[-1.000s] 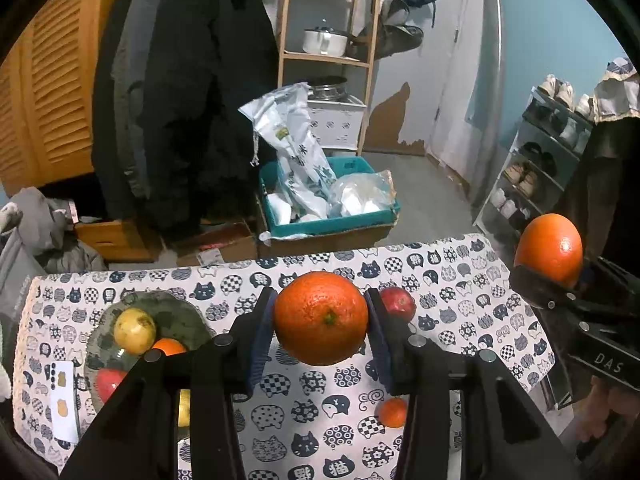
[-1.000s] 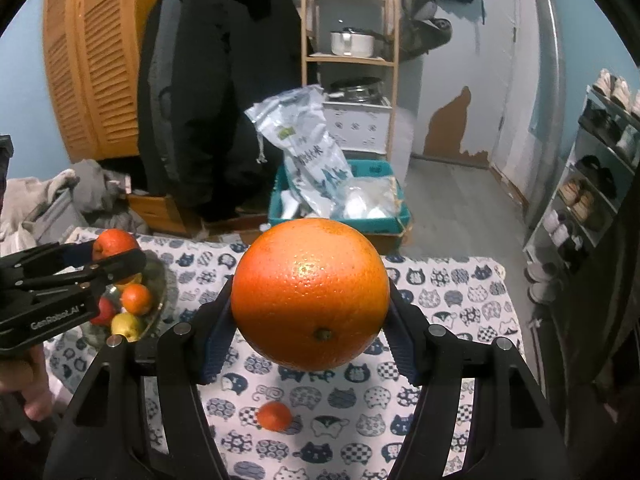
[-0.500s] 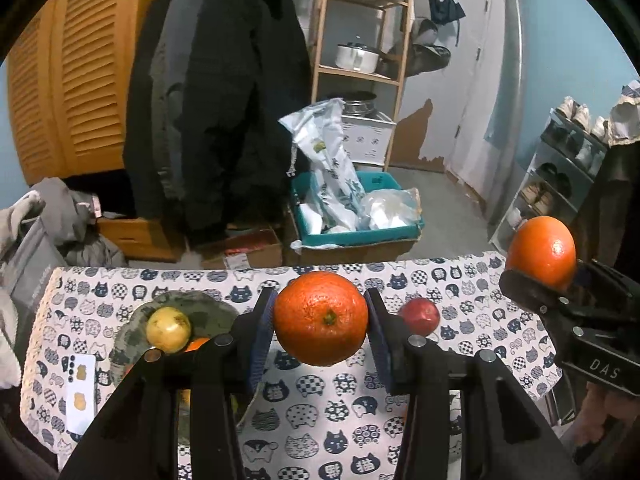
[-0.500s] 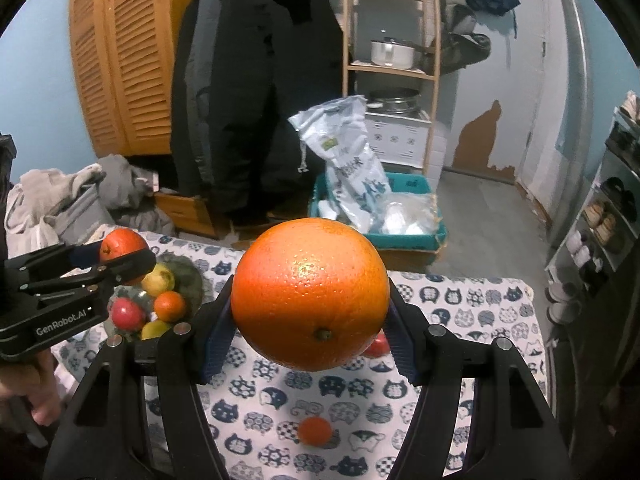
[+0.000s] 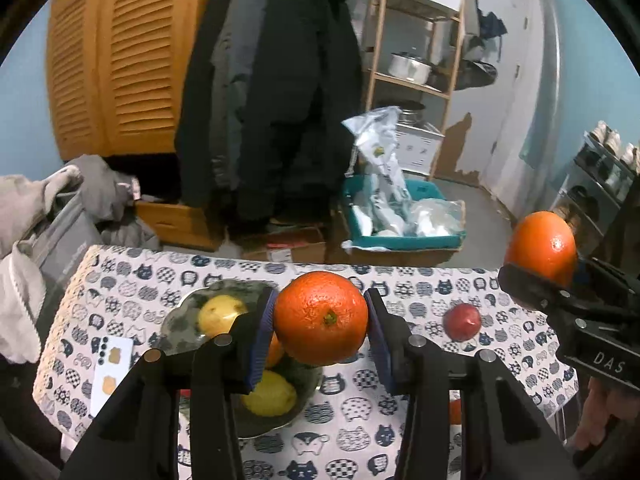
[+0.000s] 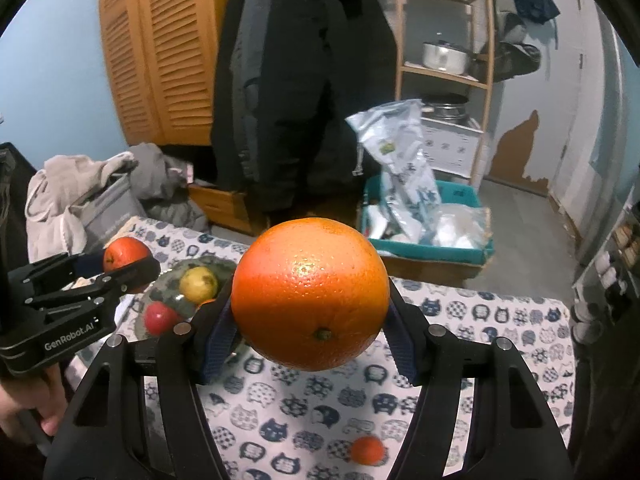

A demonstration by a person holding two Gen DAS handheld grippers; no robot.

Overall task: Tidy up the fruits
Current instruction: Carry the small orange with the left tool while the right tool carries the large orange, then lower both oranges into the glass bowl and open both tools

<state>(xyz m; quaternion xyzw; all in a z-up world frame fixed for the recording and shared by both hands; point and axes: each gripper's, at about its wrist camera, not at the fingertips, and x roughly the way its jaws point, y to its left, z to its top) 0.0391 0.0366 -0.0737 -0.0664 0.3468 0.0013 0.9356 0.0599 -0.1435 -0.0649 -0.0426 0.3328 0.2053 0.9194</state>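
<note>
Cat-print tablecloth [image 5: 360, 432] under two grippers, left [image 5: 320, 320] and right [image 6: 310, 316], each clamped on an orange.

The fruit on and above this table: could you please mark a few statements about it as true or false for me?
1. Each gripper holds an orange. True: the left gripper is shut on one orange, and the right gripper on a larger orange.
2. The green dish is empty. False: it holds two yellow fruits, a red one and a small orange one.
3. A red fruit lies on the cat-print tablecloth, outside the dish. True.
4. The tablecloth is plain white. False: it is patterned with cats.
5. No small orange fruit lies loose on the cloth. False: a small orange fruit lies near the front edge.
</note>
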